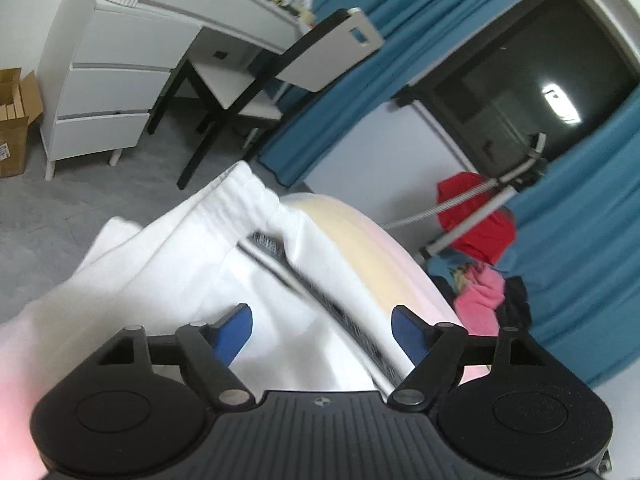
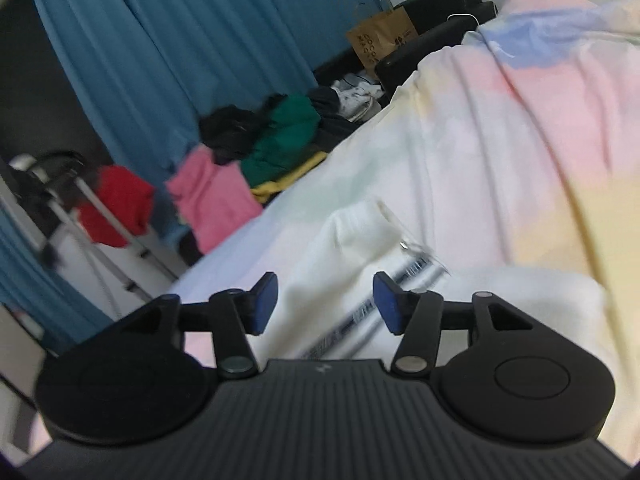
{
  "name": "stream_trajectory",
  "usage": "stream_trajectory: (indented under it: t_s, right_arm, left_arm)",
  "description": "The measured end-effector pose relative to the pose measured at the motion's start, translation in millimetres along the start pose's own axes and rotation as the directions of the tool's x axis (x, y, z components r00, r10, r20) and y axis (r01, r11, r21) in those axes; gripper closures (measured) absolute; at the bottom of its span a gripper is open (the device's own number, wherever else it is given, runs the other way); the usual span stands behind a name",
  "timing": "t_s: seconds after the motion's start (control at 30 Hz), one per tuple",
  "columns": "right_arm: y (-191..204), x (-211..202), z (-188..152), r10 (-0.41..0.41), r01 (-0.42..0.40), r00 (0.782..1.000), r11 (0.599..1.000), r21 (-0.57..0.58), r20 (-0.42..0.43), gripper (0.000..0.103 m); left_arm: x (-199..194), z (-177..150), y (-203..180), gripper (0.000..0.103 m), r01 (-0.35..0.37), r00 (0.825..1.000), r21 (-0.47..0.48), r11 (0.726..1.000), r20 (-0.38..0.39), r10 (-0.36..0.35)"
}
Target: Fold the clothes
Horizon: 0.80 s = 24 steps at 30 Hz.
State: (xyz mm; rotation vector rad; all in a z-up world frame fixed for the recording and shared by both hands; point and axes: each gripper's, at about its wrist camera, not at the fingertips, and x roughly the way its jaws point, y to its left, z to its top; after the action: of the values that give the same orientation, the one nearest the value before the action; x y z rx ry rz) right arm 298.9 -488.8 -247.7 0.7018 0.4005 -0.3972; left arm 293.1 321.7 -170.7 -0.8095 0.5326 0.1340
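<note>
White garment with a dark printed stripe lies spread on a pastel bedspread, bunched at its ribbed hem toward 12 o'clock in the left wrist view. Left gripper hangs over the cloth, jaws wide apart, blue pads clear of the fabric on either side; nothing pinched between them. Right gripper likewise sits above the same garment, jaws parted about halfway, pads gripping nothing; the striped band runs beneath the gap.

Left view, surroundings: white drawer desk at 10 o'clock, black-framed chair at 12, cardboard box at 9, blue curtain at 3, red cloth draped on a metal stand at 2.

Right view: heap of clothes, pink, green, black and yellow, at 11 o'clock beside the bed edge; brown paper bag at 12; blue curtain behind. Both views are somewhat blurred.
</note>
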Motion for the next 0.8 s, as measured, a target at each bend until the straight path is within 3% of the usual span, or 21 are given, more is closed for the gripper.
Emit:
stream_trajectory:
  t_s: [0.1, 0.27, 0.4, 0.6, 0.7, 0.8]
  right_arm:
    - [-28.6, -39.9, -12.8, 0.05, -0.049, 0.999, 0.991, 0.122, -0.009, 0.046]
    - [-83.7, -79.5, -44.6, 0.103, -0.078, 0.993, 0.935, 0.345, -0.053, 0.045]
    - [-107.7, -76.9, -68.1, 0.183, -0.105, 0.973, 0.894, 0.436, -0.141, 0.045]
    - [-103.7, -42.5, -79.9, 0.226, -0.117, 0.954, 0.886, 0.448, -0.197, 0.045]
    - [-95.8, -22.8, -88.8, 0.194, -0.123, 0.971, 0.907, 0.402, -0.141, 0.047]
    - [-82.7, -11.7, -93.0, 0.137, -0.111, 0.989, 0.937, 0.33, -0.055, 0.049]
  left_arm:
    - [-35.6, -22.0, 15.9, 0.021, 0.031, 0.999, -0.048, 0.998, -0.018, -0.032]
    - [-69.5, -54.5, 62.1, 0.02, 0.078, 0.994, -0.254, 0.964, -0.056, -0.095]
    - [-61.4, -65.8, 86.7, 0.02, 0.002, 0.977, -0.342, 0.94, -0.202, -0.076]
    - [-41.6, -65.2, 99.1, 0.024, 0.107, 0.985, -0.402, 0.909, -0.083, -0.152]
    - [-26.8, -67.8, 99.1, 0.039, 0.103, 0.994, -0.397, 0.912, 0.004, -0.11]
    - [-19.0, -69.3, 99.6, 0.06, 0.088, 0.996, -0.378, 0.921, 0.059, -0.071]
